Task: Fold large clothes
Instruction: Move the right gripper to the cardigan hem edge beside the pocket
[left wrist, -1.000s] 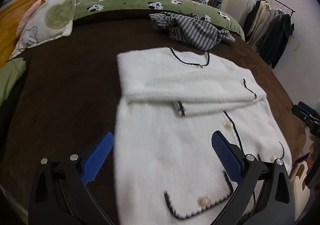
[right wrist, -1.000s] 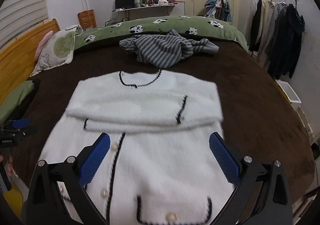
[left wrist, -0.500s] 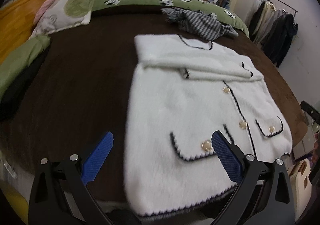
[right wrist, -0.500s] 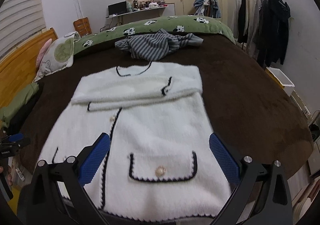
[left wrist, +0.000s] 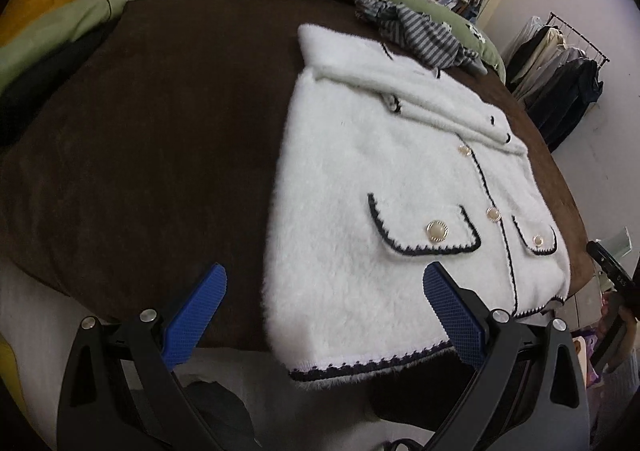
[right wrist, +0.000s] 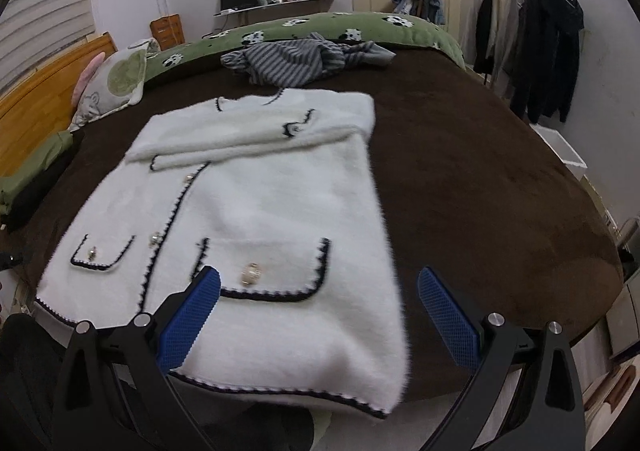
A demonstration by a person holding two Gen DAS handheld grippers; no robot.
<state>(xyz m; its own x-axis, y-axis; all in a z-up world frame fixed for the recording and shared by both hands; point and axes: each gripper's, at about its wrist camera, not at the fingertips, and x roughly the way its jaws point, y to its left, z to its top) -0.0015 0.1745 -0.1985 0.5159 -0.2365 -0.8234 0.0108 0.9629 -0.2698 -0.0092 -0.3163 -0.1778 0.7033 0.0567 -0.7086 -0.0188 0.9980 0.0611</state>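
Left wrist view: white cardigan [left wrist: 384, 187] lies flat on the brown blanket [left wrist: 160, 139], sleeves folded across the chest, hem hanging a little over the near bed edge. My left gripper [left wrist: 324, 315] has its jaws spread wide and empty; the hem's left corner sits between them, just ahead of the blue pads [left wrist: 196, 315]. Right wrist view: right gripper [right wrist: 318, 315] likewise spread and holding nothing, the hem's right corner lying between its jaws, the buttoned pocket [right wrist: 264, 271] just ahead of the left pad.

Handling judgement: fluffy knit, soft and limp, probably light for its bulk. It will sag and stretch if lifted by one point, and the pile may slip in a shallow pinch. I would take hold at the two hem corners, on the dark trim where the edge looks firmer, and bite deep. Buttons [left wrist: 437, 231] are hard lumps; keep pads off them.

Change from a second ago: both cameras have drawn back toward the foot of the bed. Earlier the jaws were over the middle of the garment; now the hem and both pockets are in view and the hem is at the jaws. Jaw spread unchanged. Cardigan itself has not shifted. Striped garment [right wrist: 296, 59] beyond the collar untouched.
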